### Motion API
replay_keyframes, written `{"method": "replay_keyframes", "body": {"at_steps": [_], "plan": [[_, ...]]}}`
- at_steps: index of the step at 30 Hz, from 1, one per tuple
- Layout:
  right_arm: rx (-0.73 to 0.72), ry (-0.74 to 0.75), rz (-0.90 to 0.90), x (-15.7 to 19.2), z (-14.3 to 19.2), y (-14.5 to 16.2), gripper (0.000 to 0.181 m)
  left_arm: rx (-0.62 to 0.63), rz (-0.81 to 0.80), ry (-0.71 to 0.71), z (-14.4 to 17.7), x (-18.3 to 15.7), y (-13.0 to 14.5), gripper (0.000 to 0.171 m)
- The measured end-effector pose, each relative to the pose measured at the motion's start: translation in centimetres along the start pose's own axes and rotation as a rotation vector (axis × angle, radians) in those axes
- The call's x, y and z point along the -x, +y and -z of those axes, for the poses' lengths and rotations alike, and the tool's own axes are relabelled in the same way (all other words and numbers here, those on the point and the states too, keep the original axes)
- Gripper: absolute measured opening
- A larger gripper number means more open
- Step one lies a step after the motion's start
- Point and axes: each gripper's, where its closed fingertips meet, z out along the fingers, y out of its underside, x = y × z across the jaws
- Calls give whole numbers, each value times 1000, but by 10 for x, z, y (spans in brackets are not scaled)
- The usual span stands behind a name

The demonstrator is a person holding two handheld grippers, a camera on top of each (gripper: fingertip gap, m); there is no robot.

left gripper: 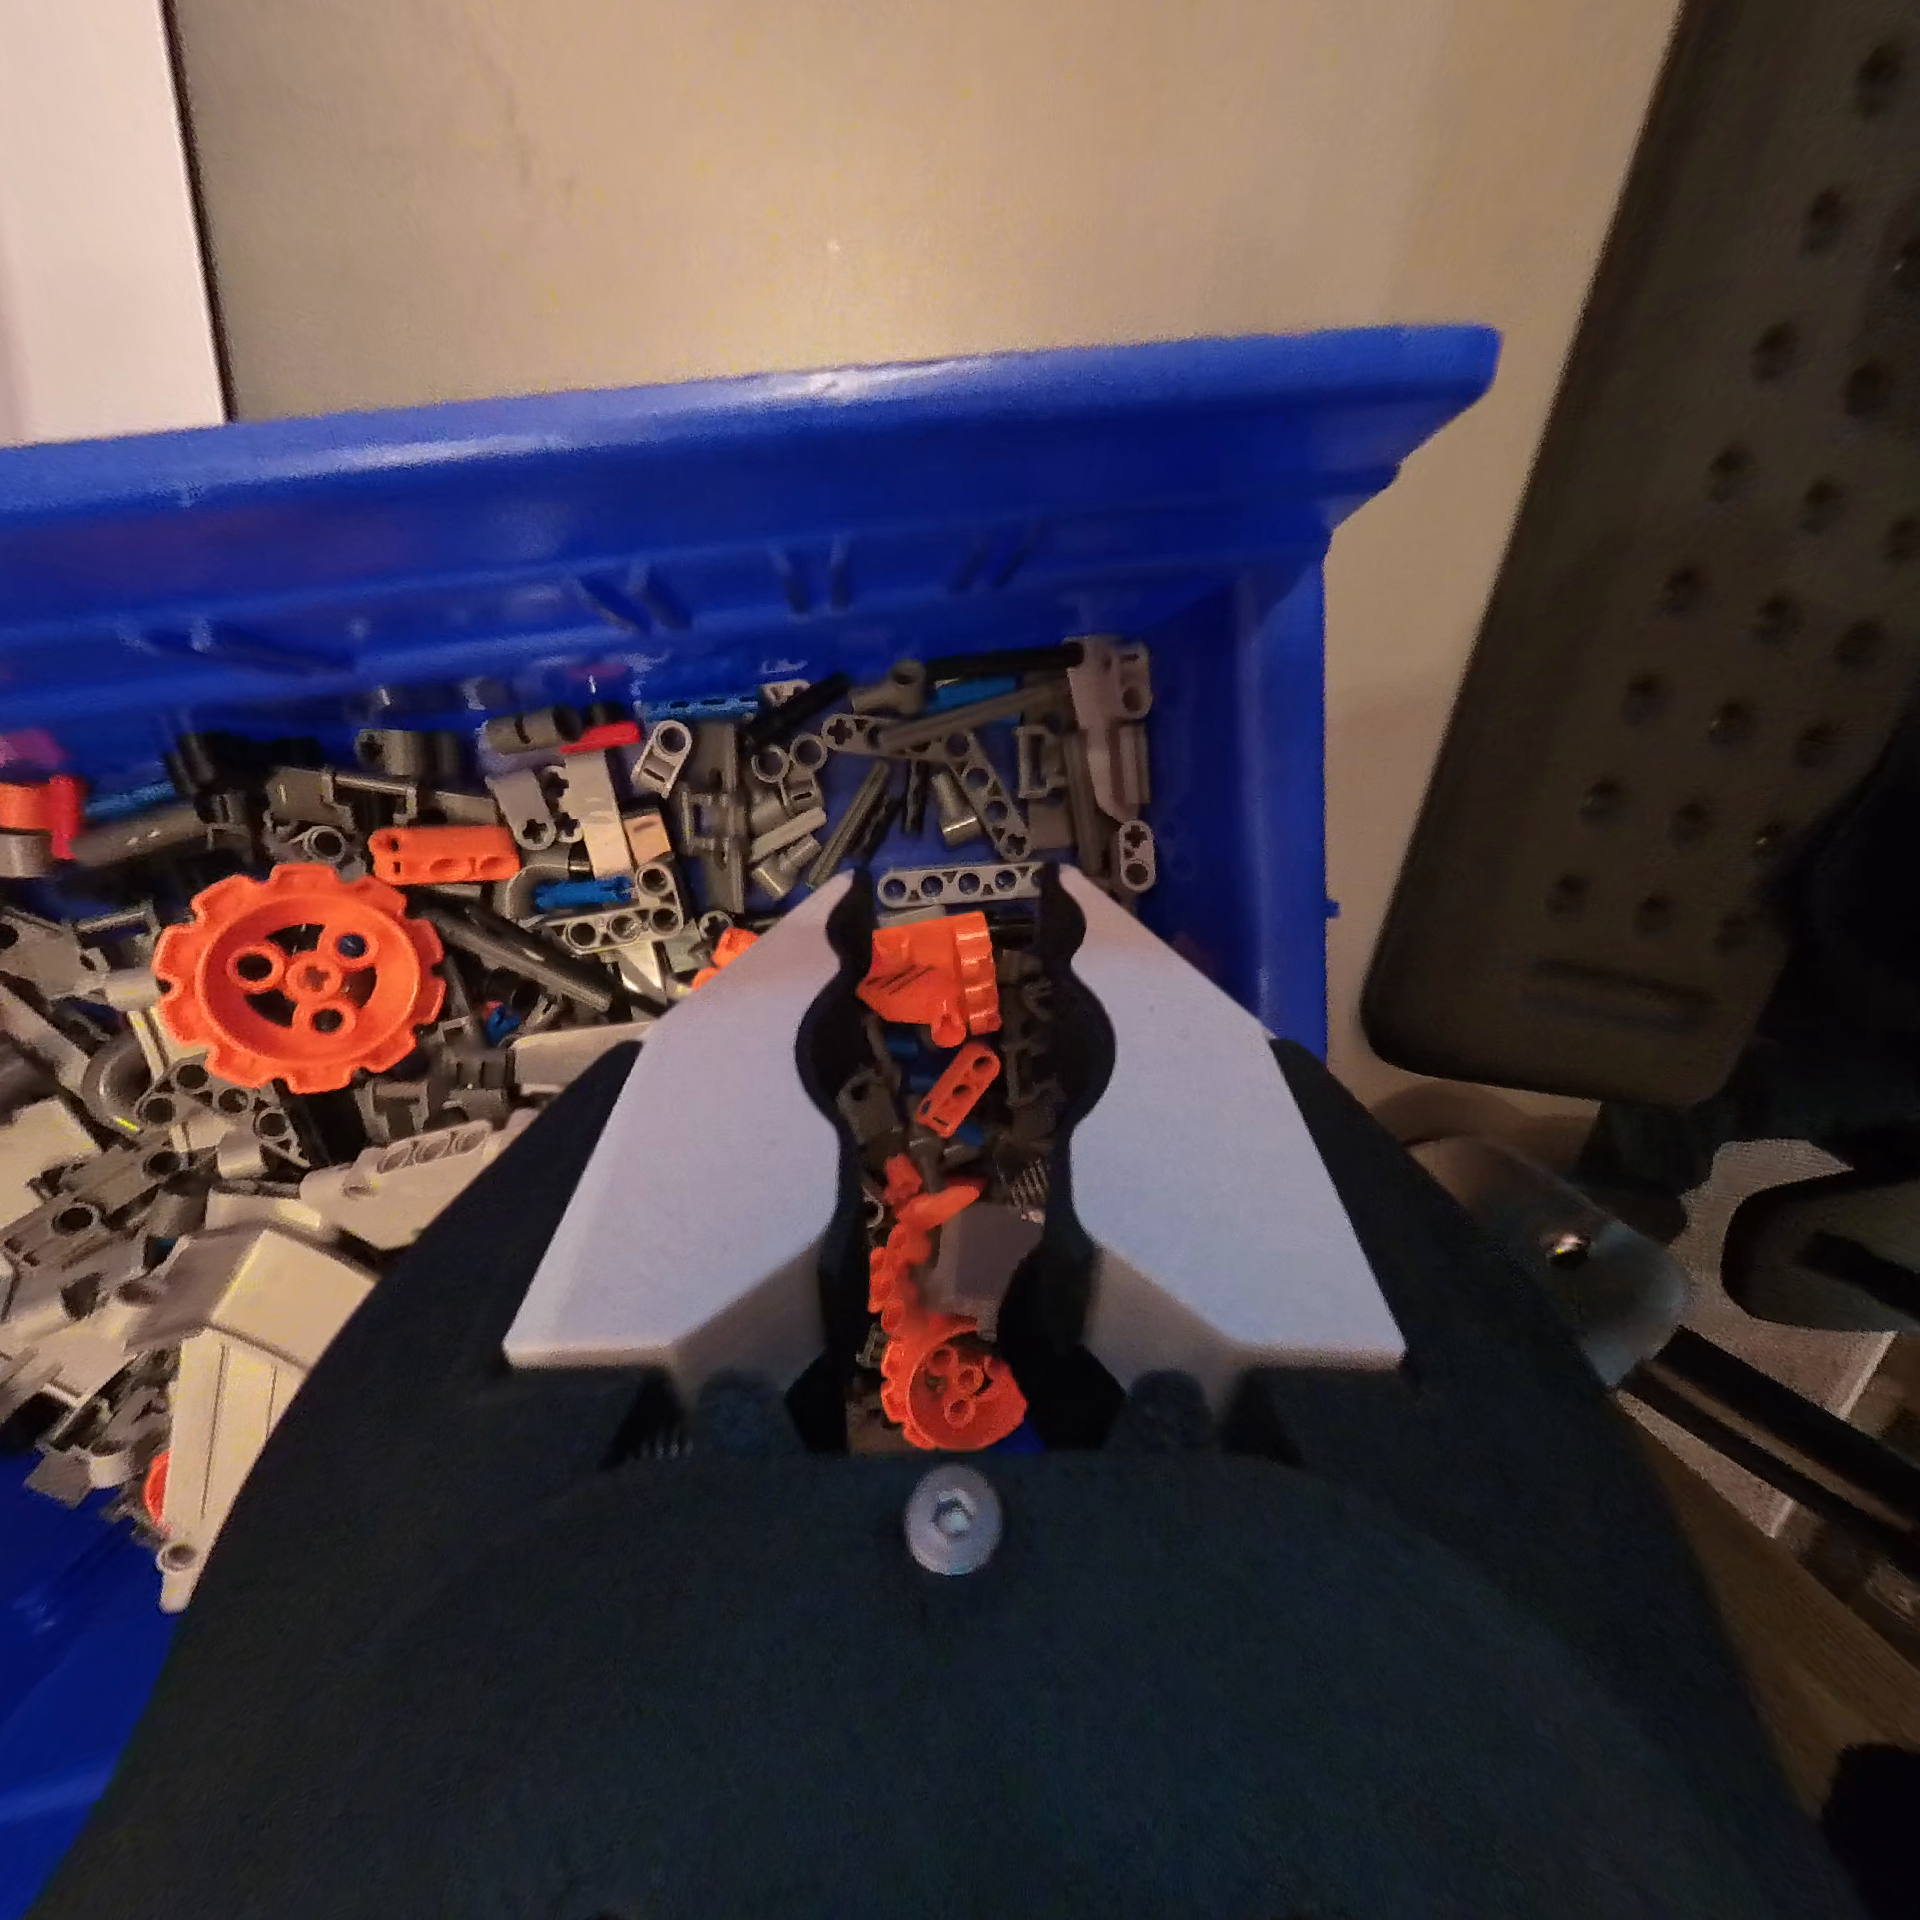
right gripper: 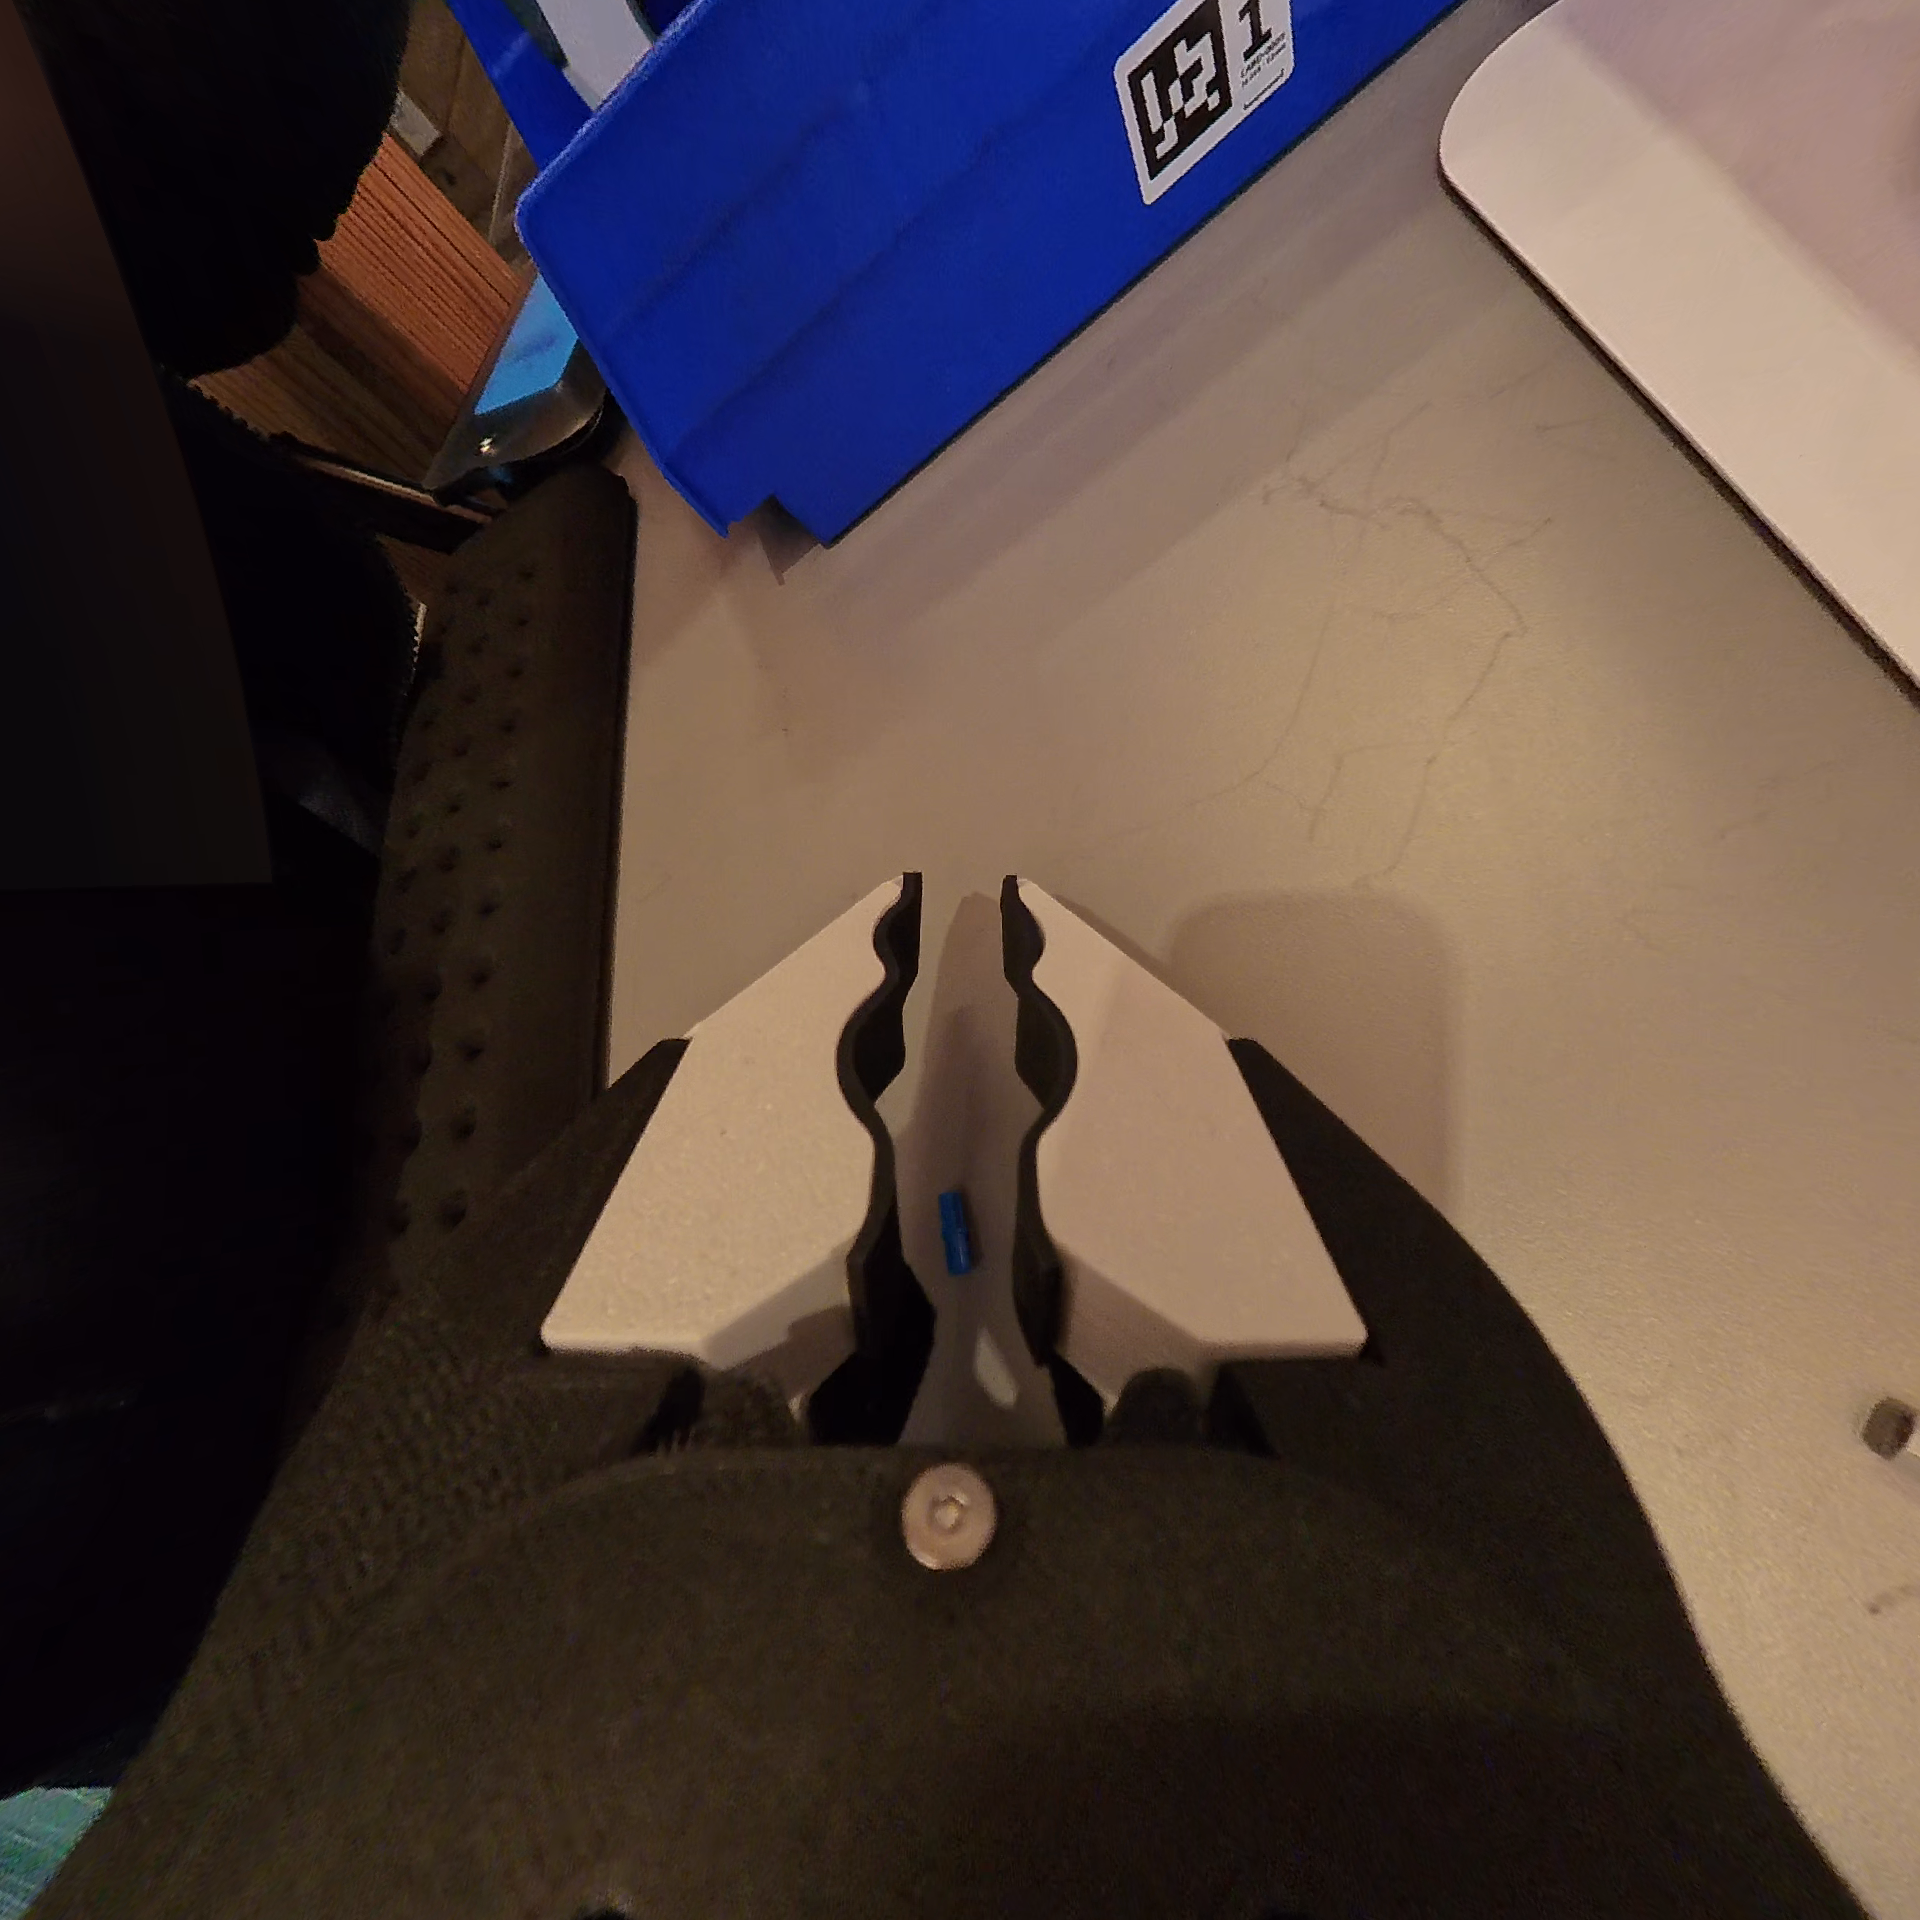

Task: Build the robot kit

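In the left wrist view my left gripper (left gripper: 961,883) hangs open over a blue bin (left gripper: 727,488) filled with grey, black and orange construction-toy parts. An orange ribbed part (left gripper: 925,977) and a small orange wheel (left gripper: 951,1392) show through the gap between the fingers, with nothing gripped. A large orange gear (left gripper: 301,982) lies to the left. In the right wrist view my right gripper (right gripper: 958,883) is slightly open just above a beige table (right gripper: 1351,727). A small blue pin (right gripper: 956,1247) lies on the table, seen between the fingers and apart from both.
The blue bin (right gripper: 883,260) with a black-and-white marker sticker (right gripper: 1205,94) stands beyond the right gripper. A white board (right gripper: 1714,312) lies at the far right. A dark perforated panel (right gripper: 499,831) borders the table's left edge and also shows in the left wrist view (left gripper: 1714,623). A small grey nut (right gripper: 1886,1429) sits at the right. The left gripper's tips are roughly 20 cm from the right gripper's. From the left gripper's tips to the large orange gear (left gripper: 301,982) is close to 10 cm.
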Motion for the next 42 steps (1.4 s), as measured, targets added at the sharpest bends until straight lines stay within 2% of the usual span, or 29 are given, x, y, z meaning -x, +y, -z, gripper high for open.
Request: {"method": "replay_keyframes", "body": {"at_steps": [3, 4, 5, 7, 15, 22, 35, 42], "plan": [[1, -2, 0, 0, 0, 0, 13, 67, 3, 1, -12, 2, 11, 32], [1, -2, 0, 0, 0, 0, 13, 85, 13, 4, -14, 2, 15, 25], [2, -2, 0, 1, 0, 0, 13, 92, 31, 20, -14, 1, 18, 30], [1, -3, 1, 1, 0, 0, 13, 130, 43, 27, -15, 1, 27, 28], [1, -2, 0, 1, 0, 0, 13, -19, 36, 4, -9, 5, 1, 32], [-2, -5, 0, 1, 0, 0, 13, 87, 74, -29, -12, 12, 27, 33], [3, -3, -1, 0, -1, 1, 14, 134, 112, -105, 8, 30, 49, 34], [4, -1, -1, 0, -1, 1, 14, 157, 111, -209, 17, 44, 52, 33]]}}
